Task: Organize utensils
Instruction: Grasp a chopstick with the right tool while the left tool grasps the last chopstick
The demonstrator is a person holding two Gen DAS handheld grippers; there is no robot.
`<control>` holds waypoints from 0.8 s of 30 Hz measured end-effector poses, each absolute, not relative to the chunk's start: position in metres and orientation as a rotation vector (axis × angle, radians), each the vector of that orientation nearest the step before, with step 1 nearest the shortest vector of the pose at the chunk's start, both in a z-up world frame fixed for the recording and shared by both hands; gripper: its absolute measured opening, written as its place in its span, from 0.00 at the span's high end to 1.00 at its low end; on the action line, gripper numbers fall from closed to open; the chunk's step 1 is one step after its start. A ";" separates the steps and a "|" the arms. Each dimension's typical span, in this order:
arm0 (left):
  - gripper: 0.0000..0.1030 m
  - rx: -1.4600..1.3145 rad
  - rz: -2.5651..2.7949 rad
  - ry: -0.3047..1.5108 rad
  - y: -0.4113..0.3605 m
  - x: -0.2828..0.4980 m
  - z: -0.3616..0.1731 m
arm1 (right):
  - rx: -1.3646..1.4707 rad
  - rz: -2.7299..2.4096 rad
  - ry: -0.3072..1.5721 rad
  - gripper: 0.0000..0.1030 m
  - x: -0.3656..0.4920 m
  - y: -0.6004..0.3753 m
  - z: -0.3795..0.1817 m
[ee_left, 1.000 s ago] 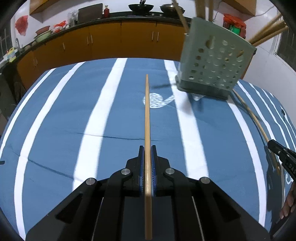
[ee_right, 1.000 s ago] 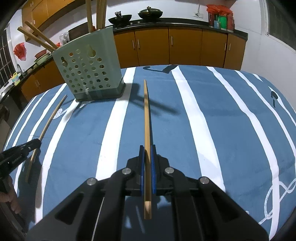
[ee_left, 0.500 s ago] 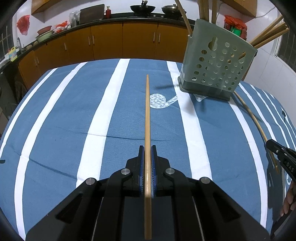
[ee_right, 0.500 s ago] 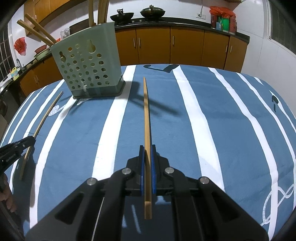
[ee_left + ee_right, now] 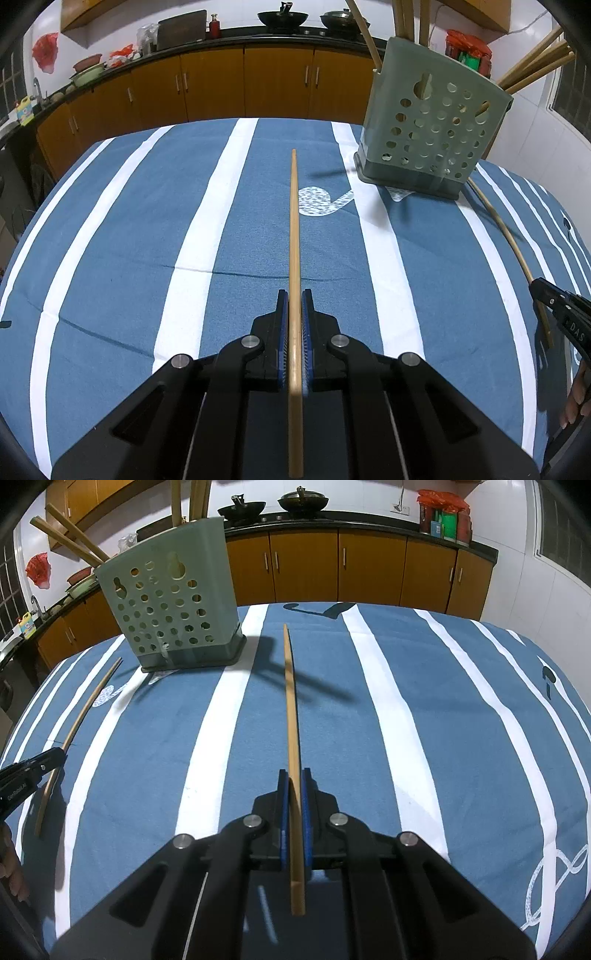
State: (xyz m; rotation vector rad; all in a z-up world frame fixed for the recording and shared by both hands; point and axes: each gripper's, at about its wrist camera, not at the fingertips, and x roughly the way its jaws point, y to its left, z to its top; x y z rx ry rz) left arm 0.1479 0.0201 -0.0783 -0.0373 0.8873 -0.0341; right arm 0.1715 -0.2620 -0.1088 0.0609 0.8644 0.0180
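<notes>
Wooden chopstick (image 5: 294,236) was pinched between the blue pads of the left claw (image 5: 294,325), its shaft running straight forward over the bench (image 5: 110,258) and its rear end projecting back past the claw body. Left claw jaws were pressed together on the stick with no visible gap.

Right claw (image 5: 293,801) was likewise clamped on a second chopstick (image 5: 290,709), gripped near its thicker rear end, tip pointing forward and held above the cloth; its shadow fell on the cloth to the right.

Bench was covered by a blue cloth with white stripes (image 5: 406,738).

Green perforated holder (image 5: 432,136) stood upright on the cloth, ahead and to the right in the left wrist view, ahead and to the left (image 5: 170,602) in the right wrist view. Several chopsticks (image 5: 535,62) already stood in it, leaning out over the rim, some upright and some angled to one side.

In each wrist view the other claw and its stick showed at the frame edge: right claw (image 5: 550,301) at the right edge of the left view, left claw (image 5: 55,757) at the left edge of the right view. Both sticks were clear of the holder.

Wooden cabinets (image 5: 306,568) with a dark worktop ran along the far wall; two woks (image 5: 242,507) sat on it.
</notes>
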 end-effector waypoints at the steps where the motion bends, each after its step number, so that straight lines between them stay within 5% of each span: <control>1: 0.92 -0.037 -0.034 0.887 0.020 0.148 -0.078 | 0.061 0.018 0.865 0.92 0.171 -0.262 -0.109; 24: 0.92 -0.036 -0.031 0.886 0.019 0.148 -0.078 | 0.061 0.019 0.865 0.91 0.170 -0.263 -0.109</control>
